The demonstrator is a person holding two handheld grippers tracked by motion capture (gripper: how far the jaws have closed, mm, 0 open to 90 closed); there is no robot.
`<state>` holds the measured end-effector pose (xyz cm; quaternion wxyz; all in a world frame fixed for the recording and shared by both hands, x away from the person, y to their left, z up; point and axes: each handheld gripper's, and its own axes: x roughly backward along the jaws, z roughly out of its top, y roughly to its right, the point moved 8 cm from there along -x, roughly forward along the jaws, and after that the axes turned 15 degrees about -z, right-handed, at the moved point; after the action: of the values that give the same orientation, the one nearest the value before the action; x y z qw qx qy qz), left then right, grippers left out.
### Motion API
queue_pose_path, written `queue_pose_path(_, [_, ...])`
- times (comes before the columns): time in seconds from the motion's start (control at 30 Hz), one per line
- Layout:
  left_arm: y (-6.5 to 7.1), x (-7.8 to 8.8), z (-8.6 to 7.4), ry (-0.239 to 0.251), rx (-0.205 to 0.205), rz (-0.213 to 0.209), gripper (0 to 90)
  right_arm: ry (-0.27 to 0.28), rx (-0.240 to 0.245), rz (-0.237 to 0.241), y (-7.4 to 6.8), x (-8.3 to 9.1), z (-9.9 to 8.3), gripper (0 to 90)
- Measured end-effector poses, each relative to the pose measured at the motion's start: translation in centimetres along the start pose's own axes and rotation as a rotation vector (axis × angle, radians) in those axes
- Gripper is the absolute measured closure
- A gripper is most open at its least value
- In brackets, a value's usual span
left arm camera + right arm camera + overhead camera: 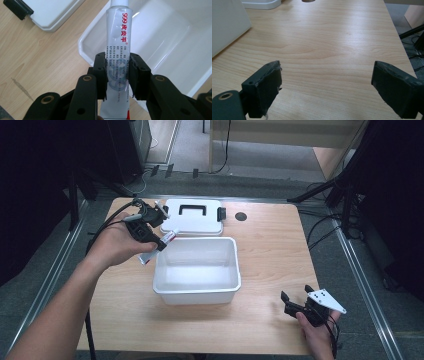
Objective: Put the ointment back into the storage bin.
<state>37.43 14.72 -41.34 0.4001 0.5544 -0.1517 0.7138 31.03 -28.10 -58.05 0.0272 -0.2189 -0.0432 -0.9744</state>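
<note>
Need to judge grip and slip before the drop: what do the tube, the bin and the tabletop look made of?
Tube: soft glossy plastic or laminate by its sheen; left hand-held gripper holds it, red print showing.
Bin: smooth white moulded plastic, probably rigid, thin rim, soft highlights.
Tabletop: light wood or wood-look laminate, matte, with visible grain; I cannot tell which.

Black claws (327, 90), brass-looking rivets, perhaps sleeveless arms.

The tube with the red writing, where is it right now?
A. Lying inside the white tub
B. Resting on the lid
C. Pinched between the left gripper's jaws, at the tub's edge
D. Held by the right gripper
C: the left gripper clamps the tube at the rim of the white tub.
</note>
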Motion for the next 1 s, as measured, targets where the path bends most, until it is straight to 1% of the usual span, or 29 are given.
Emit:
queue_pose_path(0.13, [0.1,-0.9,0.6,-0.009,-0.006,-0.016,70.9,-0.003,-0.001,0.0,0.0,0.0,0.0,9.8])
queue_pose_path(0.17, [0.1,-1.1,0.7,-0.005,0.0,-0.017,70.9,-0.004,-0.001,0.0,0.0,0.0,0.0,9.8])
queue_pose_path(0.23, [0.1,-1.5,0.8,-0.018,-0.006,-0.023,70.9,-0.002,0.002,-0.001,0.0,0.0,0.0,9.8])
queue_pose_path(0.53, [0.3,-2.6,1.3,-0.037,-0.012,-0.033,70.9,-0.004,0.002,0.0,0.0,-0.1,0.0,9.8])
queue_pose_path(0.57, [0.4,-2.8,1.4,-0.047,-0.017,-0.039,70.9,-0.004,0.001,0.001,0.0,-0.1,0.0,9.9])
queue_pose_path(0.7, [0.6,-3.3,1.7,-0.052,-0.017,-0.046,70.8,-0.004,0.001,0.004,0.0,-0.1,0.0,9.9])
queue_pose_path(0.77, [0.6,-3.4,1.7,-0.059,-0.023,-0.049,70.9,-0.004,0.001,0.004,0.0,-0.1,0.0,9.9])
queue_pose_path(0.83, [0.6,-3.8,1.8,-0.053,-0.015,-0.055,70.9,-0.004,-0.001,0.005,0.0,-0.1,0.0,9.9])
queue_pose_path(1.0, [0.4,-4.6,1.7,-0.071,-0.016,-0.062,70.8,-0.006,-0.004,0.006,0.0,0.0,0.0,9.9])
